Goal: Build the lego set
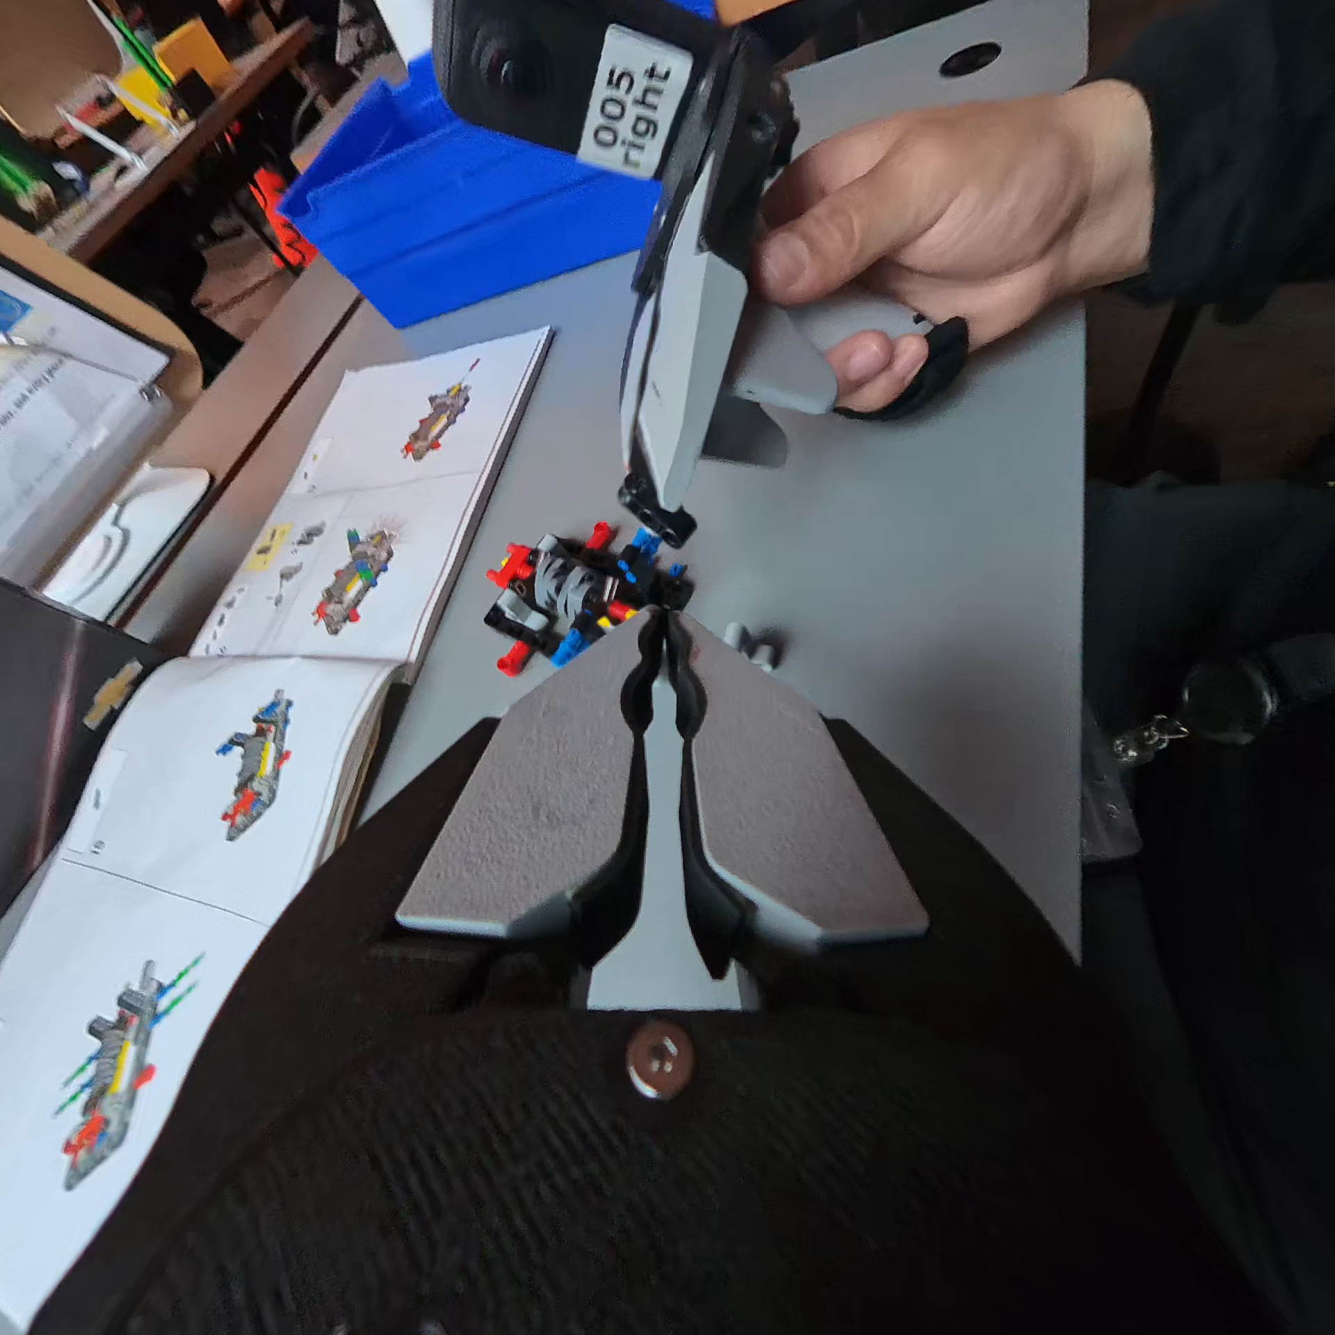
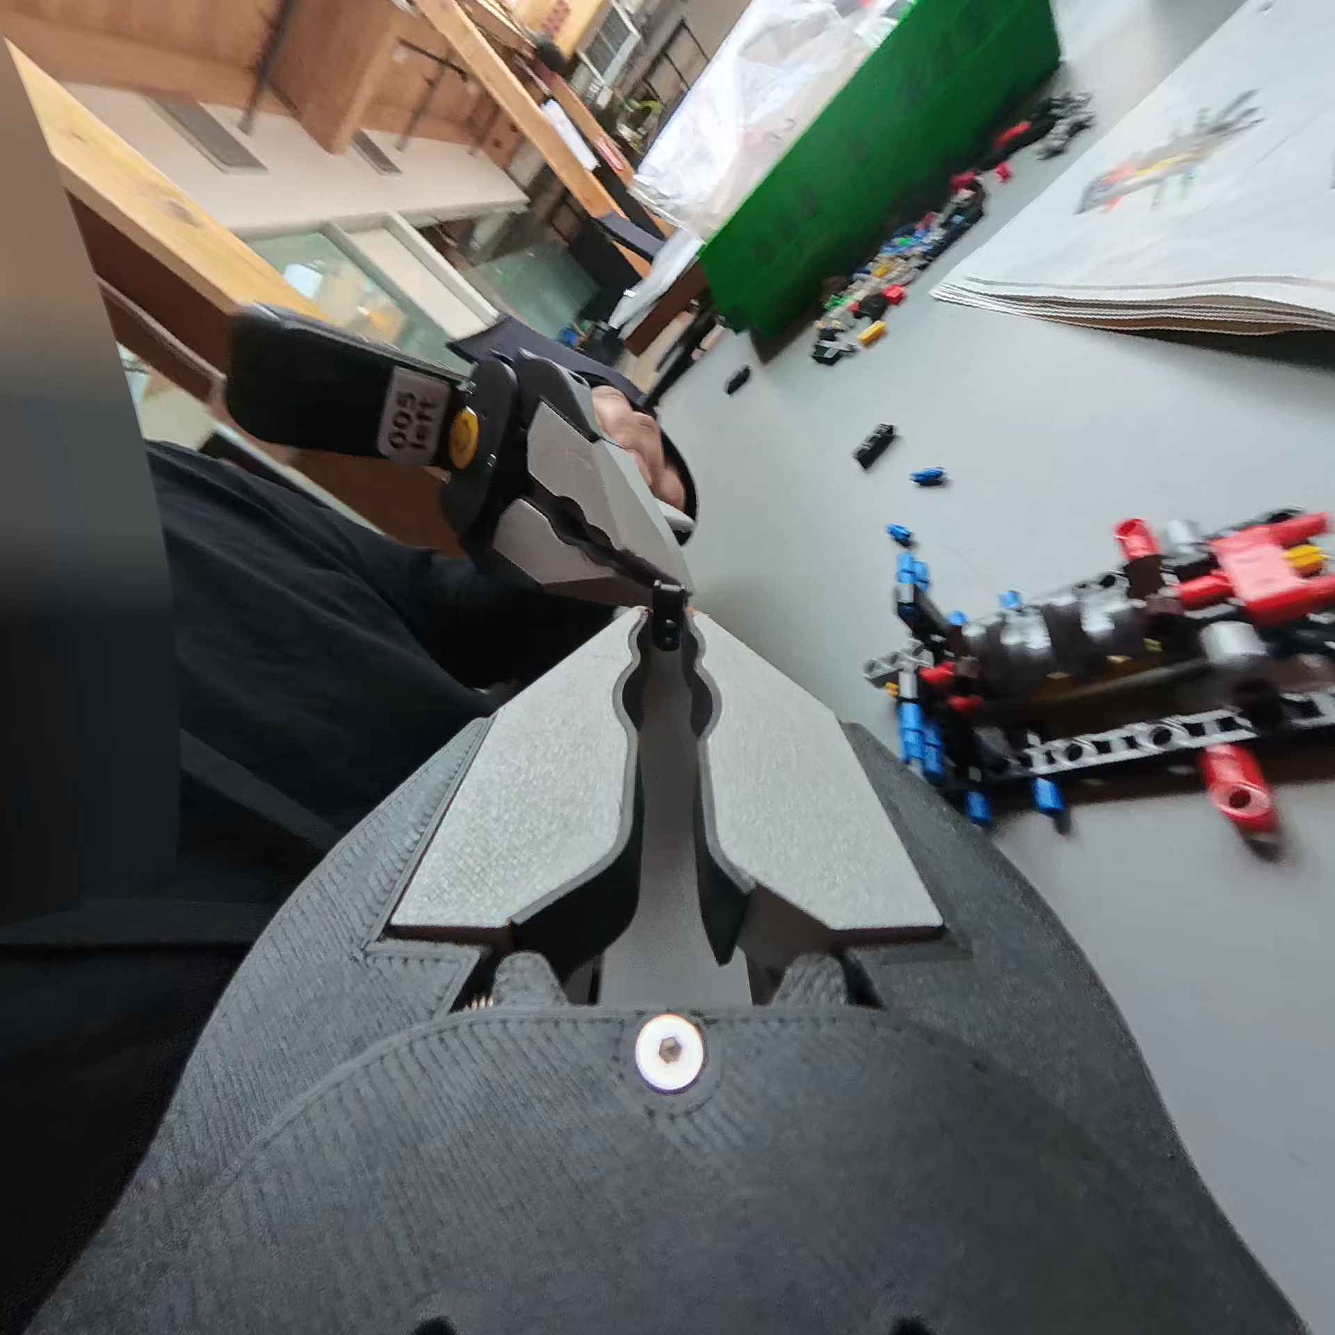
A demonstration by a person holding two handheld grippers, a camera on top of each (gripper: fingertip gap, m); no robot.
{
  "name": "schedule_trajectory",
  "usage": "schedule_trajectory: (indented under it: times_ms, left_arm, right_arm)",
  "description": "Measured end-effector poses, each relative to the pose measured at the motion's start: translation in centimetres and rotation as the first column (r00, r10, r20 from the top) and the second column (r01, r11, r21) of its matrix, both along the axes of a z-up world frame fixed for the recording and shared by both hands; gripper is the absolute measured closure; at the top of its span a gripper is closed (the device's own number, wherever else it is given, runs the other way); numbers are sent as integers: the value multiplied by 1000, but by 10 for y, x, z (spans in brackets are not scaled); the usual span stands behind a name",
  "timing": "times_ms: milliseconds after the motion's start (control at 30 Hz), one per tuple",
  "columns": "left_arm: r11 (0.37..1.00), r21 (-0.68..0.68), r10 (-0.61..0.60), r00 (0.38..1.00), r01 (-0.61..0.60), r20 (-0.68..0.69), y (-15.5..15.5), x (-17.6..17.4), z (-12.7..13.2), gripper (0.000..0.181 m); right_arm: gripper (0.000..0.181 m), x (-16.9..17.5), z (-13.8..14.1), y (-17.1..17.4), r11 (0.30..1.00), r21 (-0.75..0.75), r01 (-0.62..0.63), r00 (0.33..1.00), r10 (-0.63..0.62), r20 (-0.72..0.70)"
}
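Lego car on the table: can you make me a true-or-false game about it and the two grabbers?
1. The right gripper holds a black piece. True.
2. The lego build sits inside the blue bin. False: it lies on the grey table.
3. The instruction booklet lies open. True.
4. The left gripper is spread wide open. False: its jaws are closed together, tips right by the build.
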State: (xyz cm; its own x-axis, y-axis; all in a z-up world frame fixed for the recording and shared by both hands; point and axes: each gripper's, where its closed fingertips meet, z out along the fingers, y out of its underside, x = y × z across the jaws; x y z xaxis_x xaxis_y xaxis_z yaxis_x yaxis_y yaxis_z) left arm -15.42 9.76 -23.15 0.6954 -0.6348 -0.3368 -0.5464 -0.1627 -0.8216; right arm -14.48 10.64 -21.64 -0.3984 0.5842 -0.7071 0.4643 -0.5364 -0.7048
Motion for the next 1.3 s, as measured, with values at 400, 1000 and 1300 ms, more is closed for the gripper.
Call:
schedule_trajectory:
  times_ms: [400,1000,1300]
  left_arm:
    - [982,-148,121,992,-115,33,17,-38,-46,181]
    - [987,-28,160,984,-159,74,16,-53,-28,178]
    - [964,28,261,960,-265,104,37,-86,-19,163]
  right_arm:
    - [178,-10,-13,31,991,92,98,995,-98,-2]
    - [177,8,0,50,975,166,150,985,-132,-112]
    - [178,31,-9,108,903,343,257,966,-229,-119]
